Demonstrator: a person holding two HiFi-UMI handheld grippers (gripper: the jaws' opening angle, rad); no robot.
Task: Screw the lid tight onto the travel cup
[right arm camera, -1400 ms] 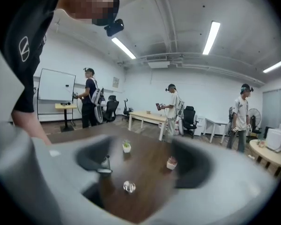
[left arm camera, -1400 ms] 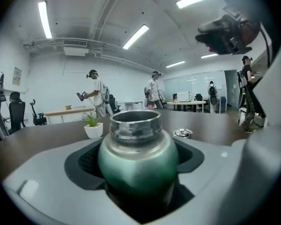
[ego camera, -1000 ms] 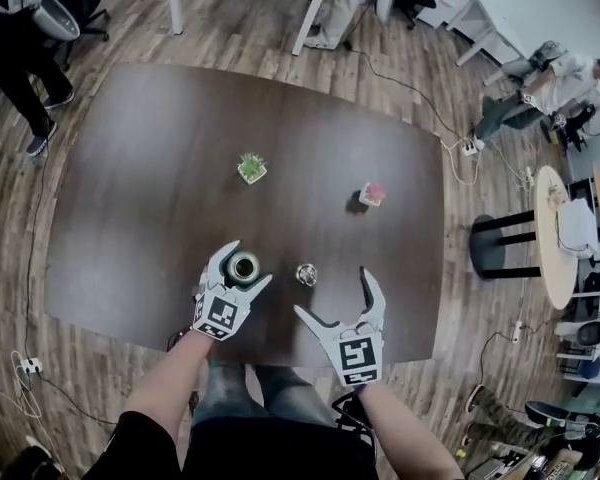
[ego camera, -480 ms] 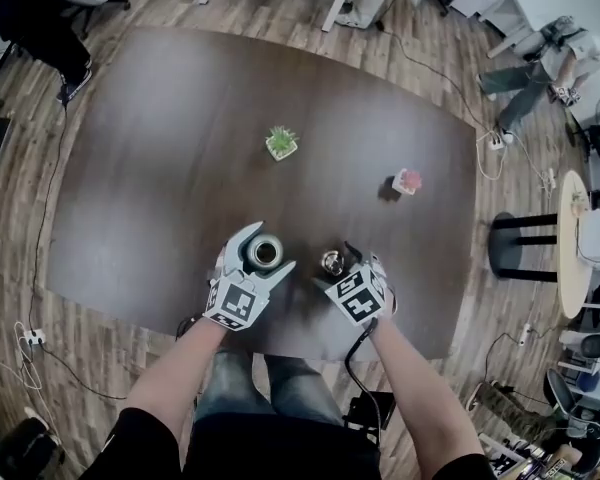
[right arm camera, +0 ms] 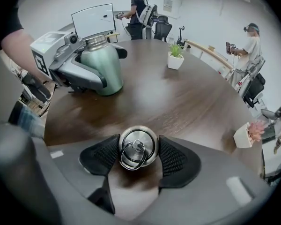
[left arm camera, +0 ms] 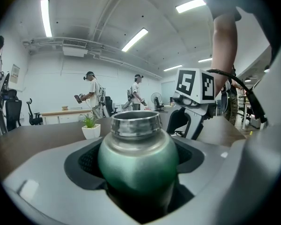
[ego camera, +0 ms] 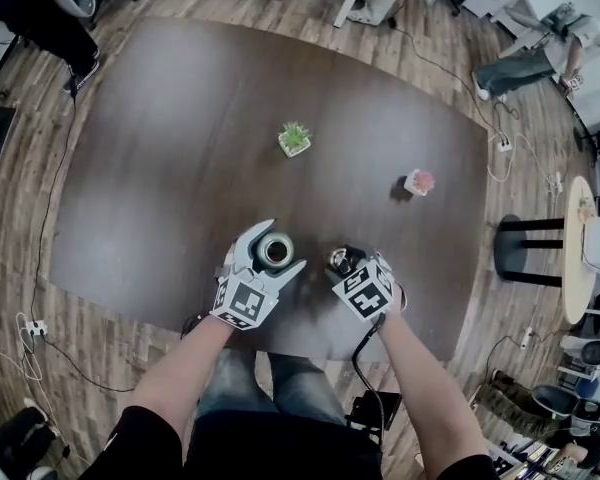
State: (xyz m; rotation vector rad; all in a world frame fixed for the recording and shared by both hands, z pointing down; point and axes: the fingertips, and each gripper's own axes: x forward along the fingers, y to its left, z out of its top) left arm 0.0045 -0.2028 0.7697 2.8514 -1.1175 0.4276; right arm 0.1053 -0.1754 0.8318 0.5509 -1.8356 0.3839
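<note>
Grips the green travel cup point(ego camera: 277, 252) with the left gripper point(ego camera: 272, 247): dark pads pressed to both sides of the rounded body, neck and open steel mouth clear above the jaws, cup upright and uncapped. Points the right gripper point(ego camera: 345, 264) steeply down, just right of the cup. Has just been closing that gripper's jaws with the lid point(right arm camera: 138, 147) between them; presses both ribbed pads against the lid's rim, one on each side.

Works over a broad dark wooden table point(ego camera: 170, 148), with the cup standing on it near the person's edge. Shows both bare forearms point(ego camera: 185, 363) reaching in from that edge, one behind each gripper. Finds a green plant in a white pot point(ego camera: 295, 139) beyond the cup, well apart from it, toward the table's middle. Finds a smaller pot with pink flowers point(ego camera: 418, 182) beyond and to the right of the cup, also well apart. Has the lid, smallest of all, flat on the tabletop just right of the cup and not touching it: round steel top facing up, a wire ring lying folded across it.
</note>
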